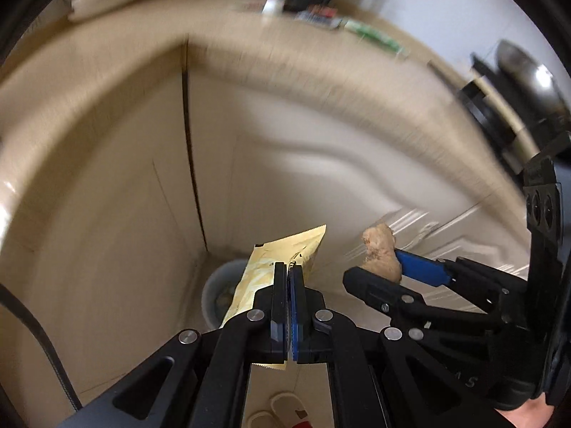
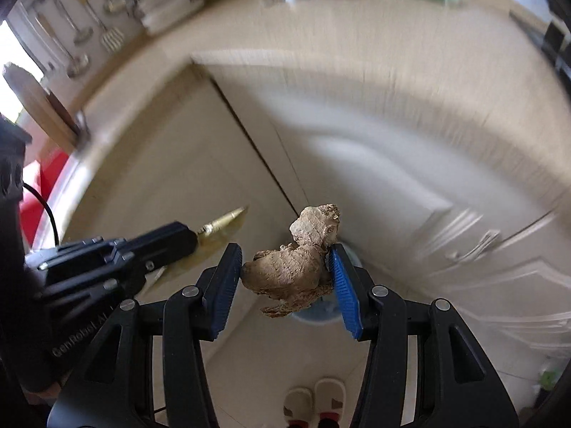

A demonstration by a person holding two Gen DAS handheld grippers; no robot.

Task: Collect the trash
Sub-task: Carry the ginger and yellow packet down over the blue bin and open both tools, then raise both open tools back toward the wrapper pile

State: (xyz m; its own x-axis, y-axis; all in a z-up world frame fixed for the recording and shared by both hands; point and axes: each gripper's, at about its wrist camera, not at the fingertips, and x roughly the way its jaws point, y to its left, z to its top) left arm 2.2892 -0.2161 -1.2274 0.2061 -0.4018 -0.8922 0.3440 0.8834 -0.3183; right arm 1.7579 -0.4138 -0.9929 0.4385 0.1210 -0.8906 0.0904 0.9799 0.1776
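Note:
My left gripper (image 1: pixel 287 274) is shut on a yellow foil wrapper (image 1: pixel 274 267), which sticks out above and below its closed pads. My right gripper (image 2: pixel 285 267) is shut on a knobbly piece of ginger root (image 2: pixel 296 267), pinched between its blue pads. Both hang in the air in front of the cream cabinet doors, past the counter edge. A grey round bin (image 1: pixel 217 292) stands on the floor below the wrapper; in the right wrist view the bin (image 2: pixel 317 315) shows only as a sliver under the ginger. In the left wrist view, the right gripper (image 1: pixel 378 265) and its ginger (image 1: pixel 380 253) sit to the right.
A beige counter edge (image 1: pixel 321 67) curves above the cabinet doors, with small packets (image 1: pixel 374 35) and a dark appliance (image 1: pixel 499 107) on top. Utensils (image 2: pixel 82 18) hang on the wall at left. A pair of slippers (image 2: pixel 316 403) is on the floor below. The background is motion-blurred.

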